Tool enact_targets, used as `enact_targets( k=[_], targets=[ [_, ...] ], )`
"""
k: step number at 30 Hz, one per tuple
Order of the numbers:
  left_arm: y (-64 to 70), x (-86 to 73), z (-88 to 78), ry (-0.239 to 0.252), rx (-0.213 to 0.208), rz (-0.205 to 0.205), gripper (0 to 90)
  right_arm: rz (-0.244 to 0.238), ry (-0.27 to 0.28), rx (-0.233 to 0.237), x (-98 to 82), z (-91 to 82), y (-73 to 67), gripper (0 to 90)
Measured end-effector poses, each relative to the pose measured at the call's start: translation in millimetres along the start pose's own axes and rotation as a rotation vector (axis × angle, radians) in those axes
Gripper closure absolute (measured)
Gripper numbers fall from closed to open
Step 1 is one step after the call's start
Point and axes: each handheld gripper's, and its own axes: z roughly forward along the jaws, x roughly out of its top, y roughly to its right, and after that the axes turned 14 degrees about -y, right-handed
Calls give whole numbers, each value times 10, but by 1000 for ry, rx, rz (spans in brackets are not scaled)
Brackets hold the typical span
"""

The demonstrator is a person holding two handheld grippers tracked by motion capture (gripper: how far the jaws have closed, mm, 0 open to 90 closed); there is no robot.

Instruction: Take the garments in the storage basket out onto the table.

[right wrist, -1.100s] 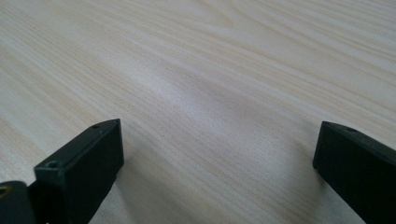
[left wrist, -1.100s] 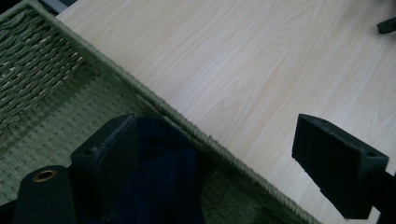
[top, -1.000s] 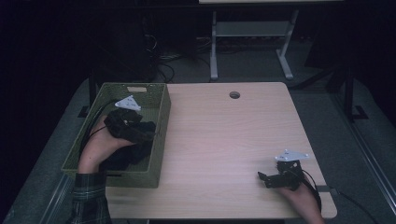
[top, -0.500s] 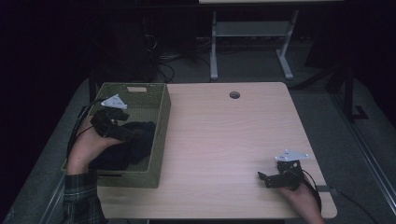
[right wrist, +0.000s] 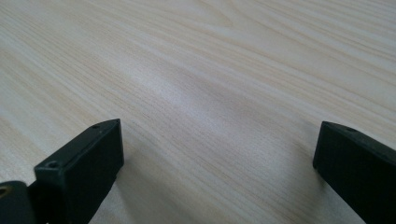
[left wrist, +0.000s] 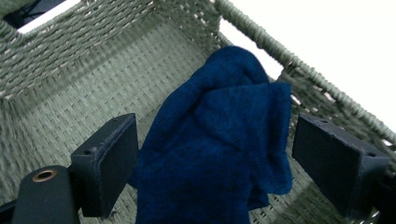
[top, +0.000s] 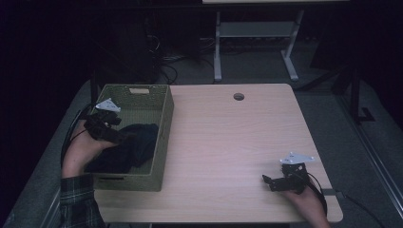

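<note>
Dark blue cloth lies bunched inside a green woven basket, which sits at about nine o'clock on a pale wooden table; in the high view the cloth fills the nearer half of the basket. Left gripper hangs just over the cloth with its jaws spread wide on either side of the bundle, grasping nothing; whether they touch the fabric I cannot tell. Right gripper rests on the bare table at about five o'clock, well apart from the basket, its jaws also released and empty. Judging by this, the cloth is in the basket but not gripped, so either a pick-up has yet to begin or a drop-off is just finished. No brand, label or readable writing shows on any item.
</note>
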Motion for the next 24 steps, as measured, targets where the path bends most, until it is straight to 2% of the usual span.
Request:
enact_targets(
  k=[7,14,24],
  targets=[
    [-67,-85,31,-17,12,-3,141,0,0,0,0,0,0,14],
    [-79,-136,80,-32,-4,1,137,0,0,0,0,0,0,14],
    [-122,-209,200,-90,-19,-2,134,0,0,0,0,0,0,14]
  ],
)
